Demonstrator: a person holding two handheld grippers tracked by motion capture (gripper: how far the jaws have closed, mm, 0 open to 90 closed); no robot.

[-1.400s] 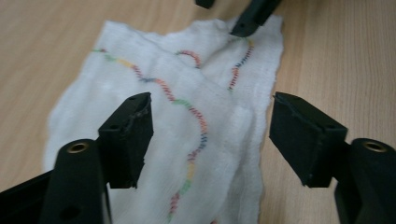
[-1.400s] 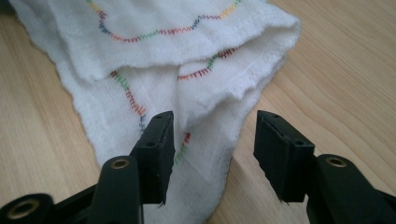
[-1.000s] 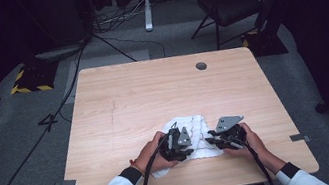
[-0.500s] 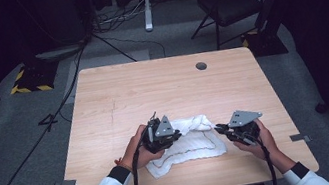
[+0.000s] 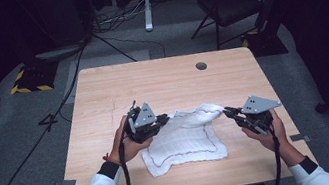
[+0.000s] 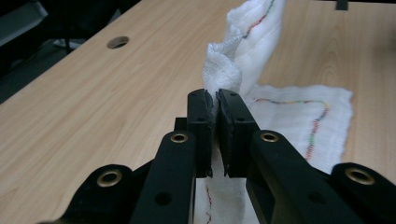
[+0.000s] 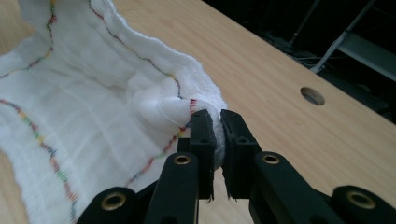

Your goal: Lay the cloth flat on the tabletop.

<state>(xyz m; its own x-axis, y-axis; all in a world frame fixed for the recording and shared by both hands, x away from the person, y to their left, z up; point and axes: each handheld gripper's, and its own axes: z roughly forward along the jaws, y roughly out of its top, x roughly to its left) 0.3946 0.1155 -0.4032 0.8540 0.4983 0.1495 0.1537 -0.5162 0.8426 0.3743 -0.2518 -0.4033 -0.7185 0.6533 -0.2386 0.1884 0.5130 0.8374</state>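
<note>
My left tongs (image 5: 162, 119) were clamped on one corner of the cloth (image 5: 185, 139), white gauze with a rainbow-stitched hem; its far edge hung lifted between both tongs, the rest lay on the bench (image 5: 160, 80) near the front. My right tongs (image 5: 228, 111) pinched the other corner. Pale wood lay bare beyond, with a cable hole (image 5: 201, 66); a chair (image 5: 228, 3) stood behind.

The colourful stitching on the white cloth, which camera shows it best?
The right gripper view: the stitching runs close and sharp across the spread cloth, each colour distinct. The left gripper view shows a shorter stretch on the flat part, beyond the bunched fold in its jaws. The high view shows the whole cloth, but the stitching is only a faint line.
</note>
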